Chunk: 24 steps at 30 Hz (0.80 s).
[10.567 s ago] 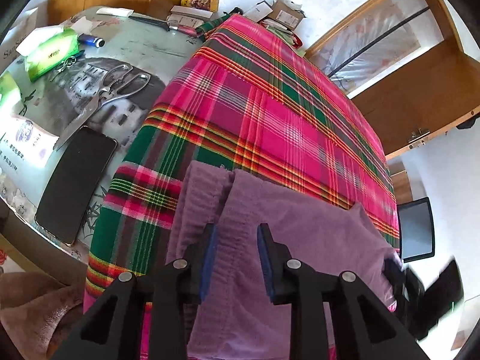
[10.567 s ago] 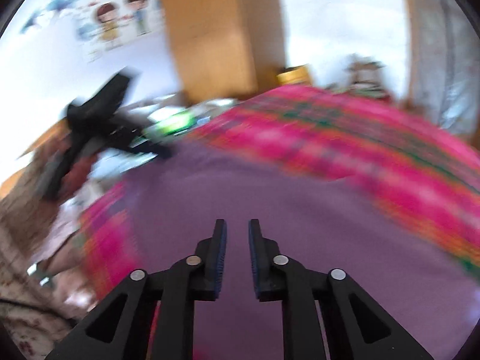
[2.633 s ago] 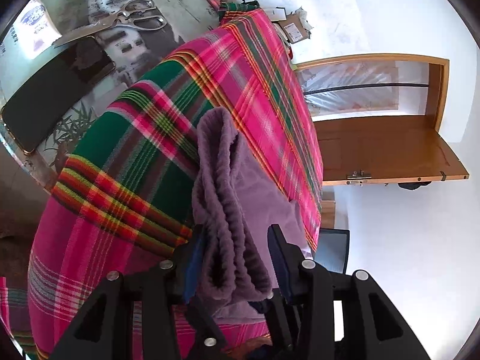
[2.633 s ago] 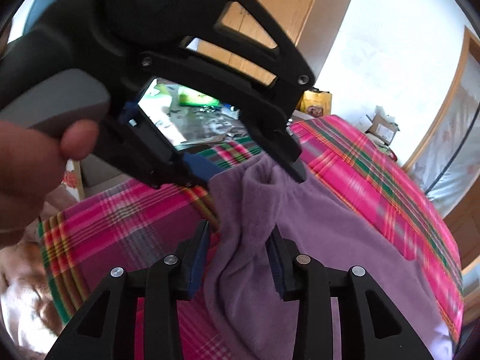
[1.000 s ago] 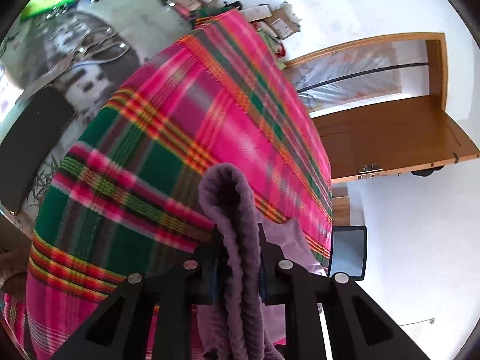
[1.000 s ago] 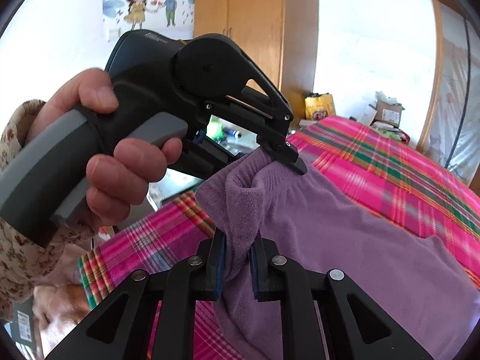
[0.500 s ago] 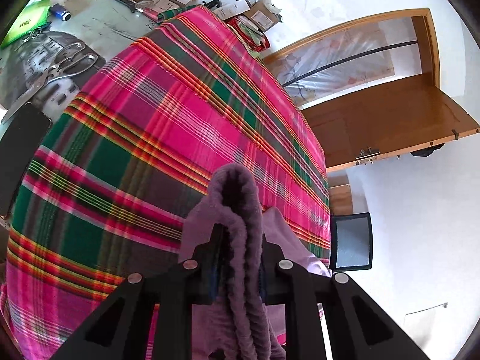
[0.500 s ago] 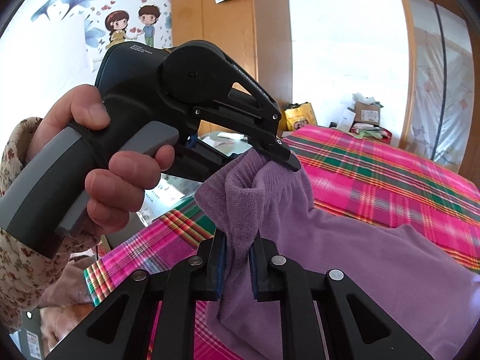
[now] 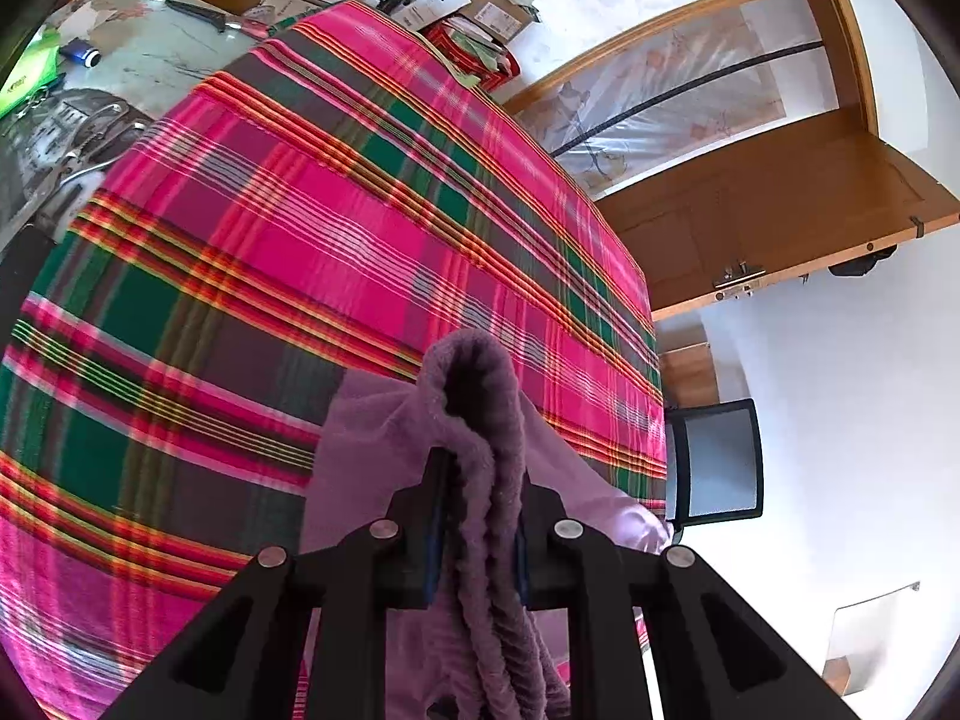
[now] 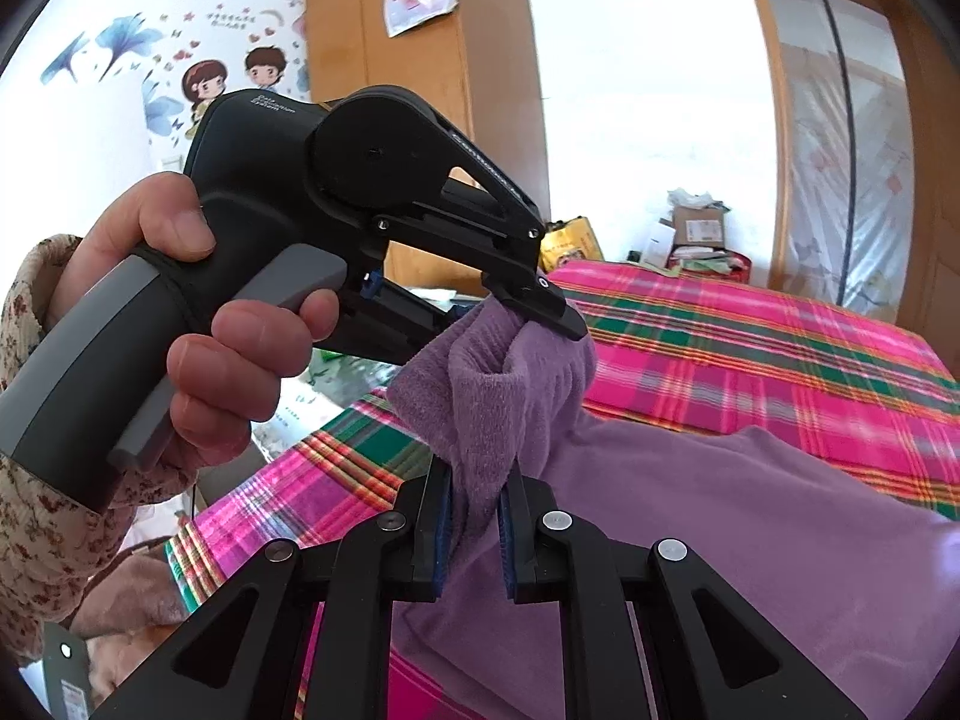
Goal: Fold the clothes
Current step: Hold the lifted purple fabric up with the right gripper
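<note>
Both grippers pinch a soft purple fleece garment (image 10: 690, 510), lifting its near edge above the pink-and-green plaid cloth (image 9: 288, 252). The left gripper (image 9: 477, 516) clamps a ribbed fold; the right gripper (image 10: 474, 516) clamps the neighbouring bunch, beside a hand (image 10: 198, 324).

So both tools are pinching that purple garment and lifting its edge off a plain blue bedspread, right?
Not quite: the bedspread is pink, green and red plaid, not plain blue, as the left wrist view shows. The rest holds: the left gripper and right gripper each pinch the purple garment and lift its edge.
</note>
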Tool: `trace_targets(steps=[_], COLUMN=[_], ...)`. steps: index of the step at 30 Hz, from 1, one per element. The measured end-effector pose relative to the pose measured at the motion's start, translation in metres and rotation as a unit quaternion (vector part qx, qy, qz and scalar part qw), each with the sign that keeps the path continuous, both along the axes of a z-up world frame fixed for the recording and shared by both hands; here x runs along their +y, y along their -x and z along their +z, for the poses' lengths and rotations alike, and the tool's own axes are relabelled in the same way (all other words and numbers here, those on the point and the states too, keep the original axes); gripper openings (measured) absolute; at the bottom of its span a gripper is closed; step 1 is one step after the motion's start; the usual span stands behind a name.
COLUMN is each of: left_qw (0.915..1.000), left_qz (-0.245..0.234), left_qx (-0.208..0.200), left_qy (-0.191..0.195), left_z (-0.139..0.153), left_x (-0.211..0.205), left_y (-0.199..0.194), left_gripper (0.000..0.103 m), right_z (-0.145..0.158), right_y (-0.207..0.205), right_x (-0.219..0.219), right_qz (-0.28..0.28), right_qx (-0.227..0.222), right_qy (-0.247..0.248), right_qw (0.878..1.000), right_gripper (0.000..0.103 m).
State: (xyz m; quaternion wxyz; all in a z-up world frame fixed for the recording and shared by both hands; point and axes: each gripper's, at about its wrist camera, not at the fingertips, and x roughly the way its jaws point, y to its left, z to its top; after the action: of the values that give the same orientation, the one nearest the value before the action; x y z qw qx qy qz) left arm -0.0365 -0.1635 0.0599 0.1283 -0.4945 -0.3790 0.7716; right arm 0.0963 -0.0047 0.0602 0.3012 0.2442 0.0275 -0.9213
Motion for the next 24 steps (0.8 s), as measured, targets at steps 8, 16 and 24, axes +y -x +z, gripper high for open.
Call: trace_targets(steps=[8, 16, 24], left_qw=[1.0000, 0.9999, 0.9992], left_qz=[-0.007, -0.014, -0.008], left_qx=[-0.001, 0.010, 0.021], left_qy=[-0.005, 0.003, 0.033], left_z=[-0.002, 0.004, 0.011], left_x=[0.022, 0.041, 0.046], left_y=[0.005, 0.007, -0.004], left_gripper=[0.018, 0.018, 0.018], right_z=[-0.003, -0.004, -0.005], right_y=[0.002, 0.000, 0.000], right_x=[0.028, 0.045, 0.056], right_qz=[-0.024, -0.037, -0.040], right_qx=[-0.009, -0.009, -0.019], right_qy=[0.018, 0.026, 0.028], right_qw=[1.000, 0.999, 0.999], right_gripper=[0.013, 0.013, 0.013])
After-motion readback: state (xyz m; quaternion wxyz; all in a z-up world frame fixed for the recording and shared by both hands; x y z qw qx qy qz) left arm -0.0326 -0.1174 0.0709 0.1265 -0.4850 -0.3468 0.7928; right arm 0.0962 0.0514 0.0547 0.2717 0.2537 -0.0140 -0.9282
